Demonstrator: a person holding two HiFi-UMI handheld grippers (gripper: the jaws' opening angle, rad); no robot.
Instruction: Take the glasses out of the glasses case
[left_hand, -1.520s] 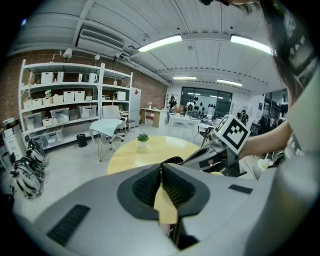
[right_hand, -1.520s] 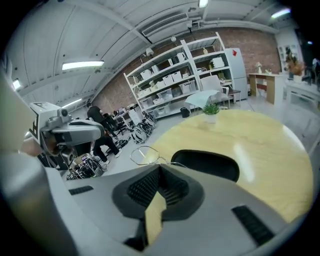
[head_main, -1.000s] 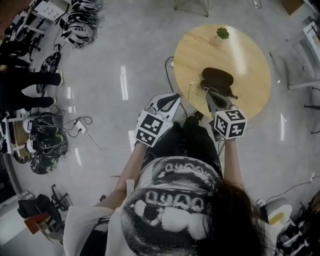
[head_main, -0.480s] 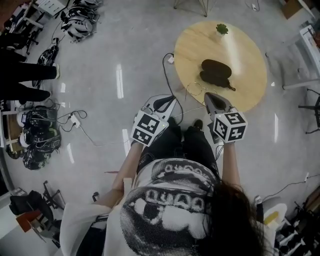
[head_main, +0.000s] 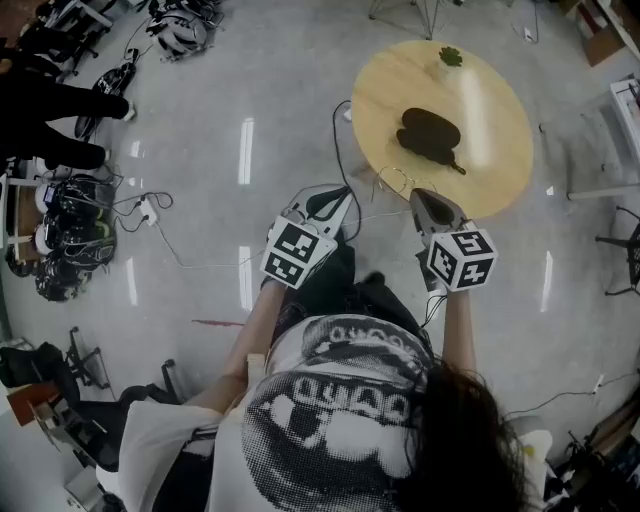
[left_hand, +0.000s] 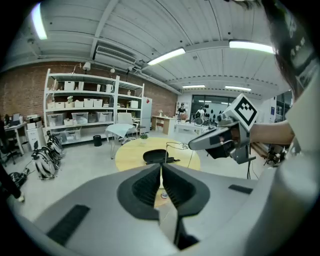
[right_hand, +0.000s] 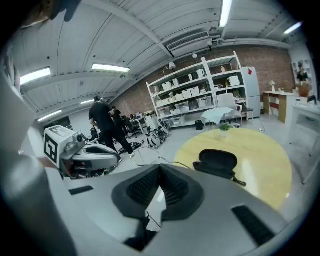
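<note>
The black glasses case (head_main: 430, 133) lies open on the round wooden table (head_main: 500, 160); it also shows in the right gripper view (right_hand: 217, 162) and the left gripper view (left_hand: 157, 156). Thin wire-framed glasses (head_main: 393, 181) hang at the tip of my right gripper (head_main: 416, 194), clear of the case, over the table's near edge. The right gripper (right_hand: 159, 171) is shut on the glasses (right_hand: 143, 159). From the left gripper view the glasses (left_hand: 176, 146) dangle off the right gripper's nose. My left gripper (head_main: 344, 196) is beside it, off the table, jaws together (left_hand: 161, 172) with nothing between them.
A small potted plant (head_main: 450, 57) stands at the table's far edge. A cable (head_main: 338, 140) runs over the floor by the table. A power strip (head_main: 150, 211), gear piles (head_main: 65, 250) and standing people (head_main: 60, 100) are to the left. Shelving (left_hand: 82, 112) lines the brick wall.
Both grippers have drawn back from the table toward the person. The glasses came away from beside the case with the right gripper. The case stayed put.
</note>
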